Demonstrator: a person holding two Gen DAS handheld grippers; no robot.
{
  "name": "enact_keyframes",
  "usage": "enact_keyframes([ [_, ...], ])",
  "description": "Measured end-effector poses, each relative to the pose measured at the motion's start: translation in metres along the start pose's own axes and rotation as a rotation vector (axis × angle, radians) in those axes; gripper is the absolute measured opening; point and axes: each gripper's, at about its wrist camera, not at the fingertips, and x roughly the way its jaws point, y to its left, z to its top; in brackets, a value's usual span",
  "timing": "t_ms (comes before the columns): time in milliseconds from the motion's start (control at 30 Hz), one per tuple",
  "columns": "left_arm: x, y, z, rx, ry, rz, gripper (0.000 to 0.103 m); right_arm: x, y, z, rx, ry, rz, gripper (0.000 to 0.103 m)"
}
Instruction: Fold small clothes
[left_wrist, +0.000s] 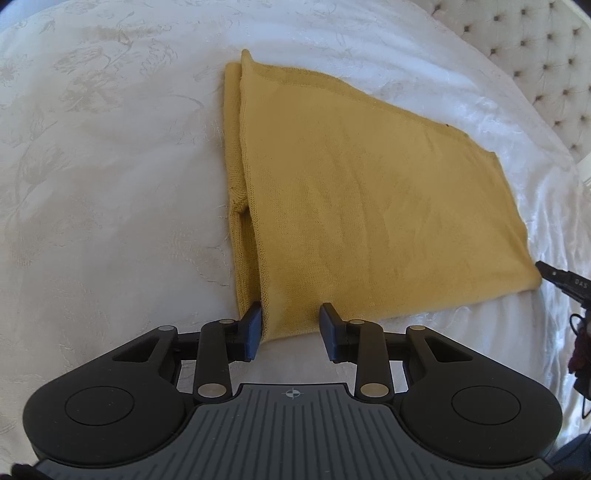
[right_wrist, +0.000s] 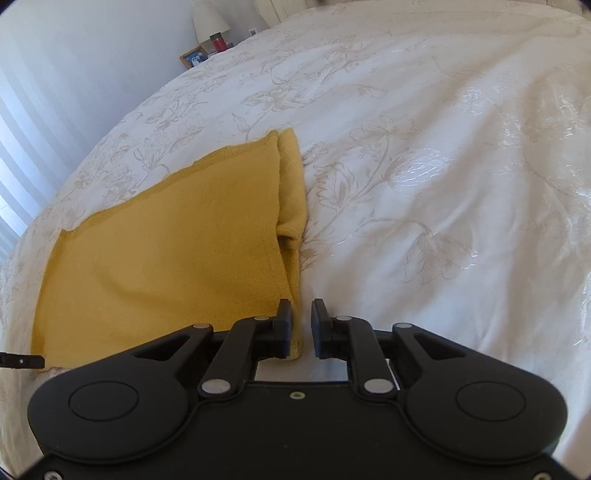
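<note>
A mustard-yellow knitted garment (left_wrist: 351, 203) lies folded flat on a white flowered bedspread (left_wrist: 110, 184). One long side is doubled over, showing a narrow under-layer. My left gripper (left_wrist: 291, 328) stands open at the garment's near left corner, and the corner's cloth lies flat between its fingers. In the right wrist view the same garment (right_wrist: 166, 251) spreads to the left. My right gripper (right_wrist: 301, 325) is open by a narrow gap, with the garment's near right edge inside that gap and white bedspread (right_wrist: 443, 184) beside it. Neither gripper's pads press on the cloth.
A tufted headboard (left_wrist: 535, 66) stands at the far right in the left wrist view. Beyond the bed, a lamp (right_wrist: 208, 18), a red jar (right_wrist: 218, 42) and a picture frame (right_wrist: 194, 57) sit on a nightstand. Window blinds (right_wrist: 22, 147) run along the left.
</note>
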Motion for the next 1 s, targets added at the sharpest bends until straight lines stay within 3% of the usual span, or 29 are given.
enact_keyframes([
  [100,-0.019,0.003,0.006,-0.015,-0.078,-0.025,0.033,-0.013,0.002,0.006,-0.021,-0.107,-0.028,0.029],
  [167,-0.029,0.008,0.010,-0.048,-0.150,-0.036,0.037,-0.019,0.009,0.008,-0.055,-0.171,-0.005,0.045],
  [200,-0.033,0.010,0.012,-0.073,-0.186,-0.029,0.042,-0.021,0.013,0.008,-0.072,-0.191,0.012,0.053],
  [267,-0.036,0.013,0.014,-0.110,-0.226,-0.021,0.047,-0.020,0.029,0.008,-0.131,-0.222,0.058,0.057],
  [333,-0.033,0.012,0.018,-0.155,-0.247,-0.048,0.064,-0.014,0.048,0.004,-0.212,-0.227,0.079,0.066],
  [400,-0.031,0.012,0.018,-0.200,-0.259,-0.089,0.067,-0.007,0.065,-0.003,-0.299,-0.225,0.091,0.074],
  [500,-0.023,0.008,0.022,-0.246,-0.252,-0.149,0.073,0.004,0.088,-0.016,-0.398,-0.196,0.123,0.075],
  [600,-0.013,-0.003,0.024,-0.247,-0.249,-0.160,0.073,0.015,0.104,-0.029,-0.494,-0.158,0.127,0.076],
  [833,-0.001,-0.014,0.021,-0.199,-0.195,-0.163,0.073,0.029,0.118,-0.055,-0.633,0.067,0.265,0.080],
  [933,0.000,-0.014,0.021,-0.194,-0.198,-0.139,0.073,0.019,0.123,-0.061,-0.654,0.089,0.279,0.081],
  [1000,-0.001,-0.016,0.022,-0.180,-0.206,-0.122,0.073,0.009,0.122,-0.062,-0.641,0.053,0.273,0.079],
])
